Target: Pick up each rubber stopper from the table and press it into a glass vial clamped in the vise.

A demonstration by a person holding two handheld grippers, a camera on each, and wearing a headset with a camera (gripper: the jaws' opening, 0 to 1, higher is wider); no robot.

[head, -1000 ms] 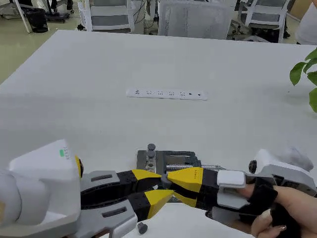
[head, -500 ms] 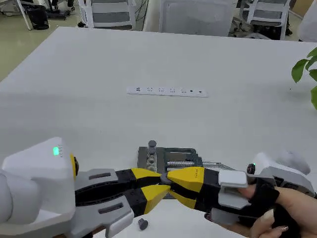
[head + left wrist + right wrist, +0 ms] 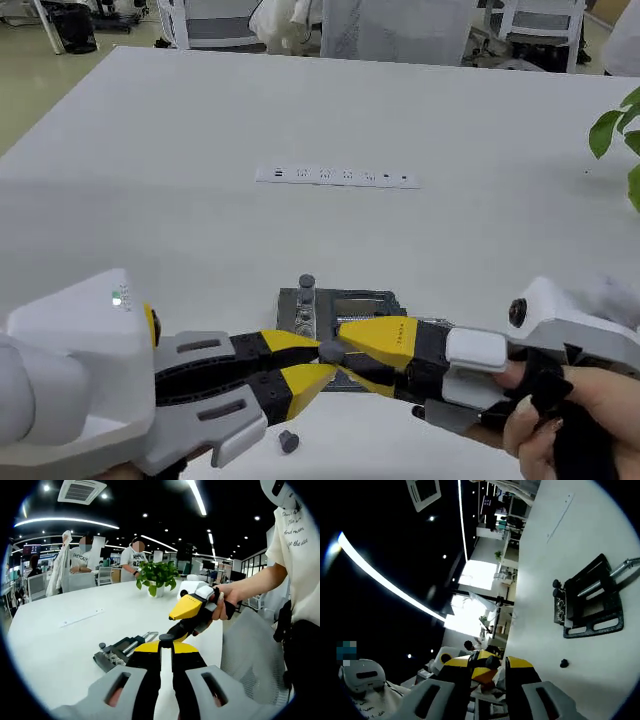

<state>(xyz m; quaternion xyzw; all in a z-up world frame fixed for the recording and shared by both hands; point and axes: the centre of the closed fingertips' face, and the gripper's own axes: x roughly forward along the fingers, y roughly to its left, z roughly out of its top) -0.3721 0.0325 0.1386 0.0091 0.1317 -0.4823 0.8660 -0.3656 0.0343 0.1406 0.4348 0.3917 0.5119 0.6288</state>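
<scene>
The black vise (image 3: 360,303) sits on the white table in the head view, with glass vials (image 3: 303,315) clamped at its left end and a grey stopper (image 3: 306,283) on the farthest one. My left gripper (image 3: 318,362) reaches in from the lower left with its jaws shut. The right gripper (image 3: 333,353) comes from the right, and its tips meet the left one's over the vise's near edge. A small grey stopper (image 3: 330,352) seems pinched in the right jaws. One loose stopper (image 3: 289,441) lies on the table (image 3: 563,663) near me. The vise (image 3: 119,651) also shows ahead of the left jaws.
A white power strip (image 3: 336,177) lies mid-table. Green plant leaves (image 3: 618,135) hang over the right edge. Office chairs (image 3: 395,30) stand beyond the far edge. In the left gripper view, people stand behind a potted plant (image 3: 157,575).
The head camera has tilted a little, so the table sits lower in view. Both grippers stay tip to tip over the vise's near edge. The loose stopper has not moved.
</scene>
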